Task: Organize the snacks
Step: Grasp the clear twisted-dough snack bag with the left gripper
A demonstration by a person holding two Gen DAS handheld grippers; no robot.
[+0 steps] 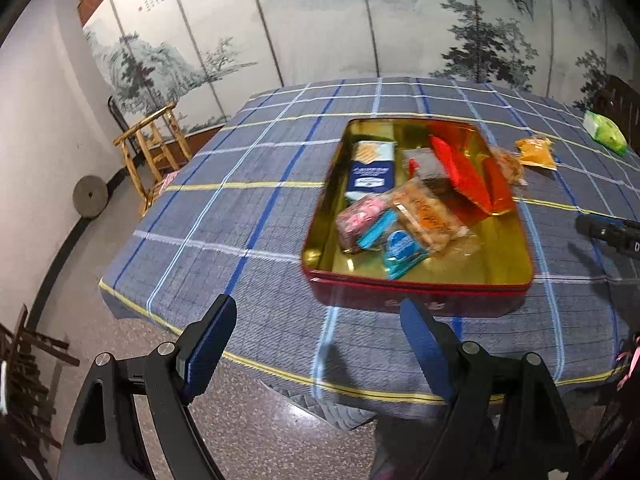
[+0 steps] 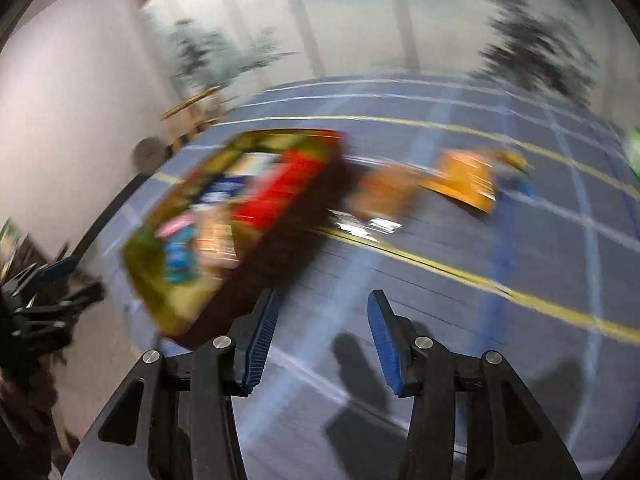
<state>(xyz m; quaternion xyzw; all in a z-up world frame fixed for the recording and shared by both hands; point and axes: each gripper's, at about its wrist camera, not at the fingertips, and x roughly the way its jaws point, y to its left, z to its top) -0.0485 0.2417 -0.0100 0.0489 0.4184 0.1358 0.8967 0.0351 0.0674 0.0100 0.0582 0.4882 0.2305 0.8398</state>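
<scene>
A red tin with a gold inside (image 1: 508, 276) sits on the plaid tablecloth and holds several snacks: a blue cracker pack (image 1: 370, 170), a red packet (image 1: 464, 172), a pink pack (image 1: 358, 218) and a clear bag of biscuits (image 1: 430, 218). An orange packet (image 1: 537, 152) and a green pack (image 1: 605, 132) lie on the cloth to its right. My left gripper (image 1: 320, 320) is open and empty at the table's near edge. My right gripper (image 2: 322, 316) is open and empty above the cloth; its view is blurred, with the tin (image 2: 288, 256) to the left and the orange packet (image 2: 464, 180) ahead.
A wooden chair (image 1: 154, 148) and a round stone disc (image 1: 90, 196) stand left of the table by the wall. A painted screen stands behind the table. The right gripper's black tip (image 1: 608, 232) shows at the right edge of the left wrist view.
</scene>
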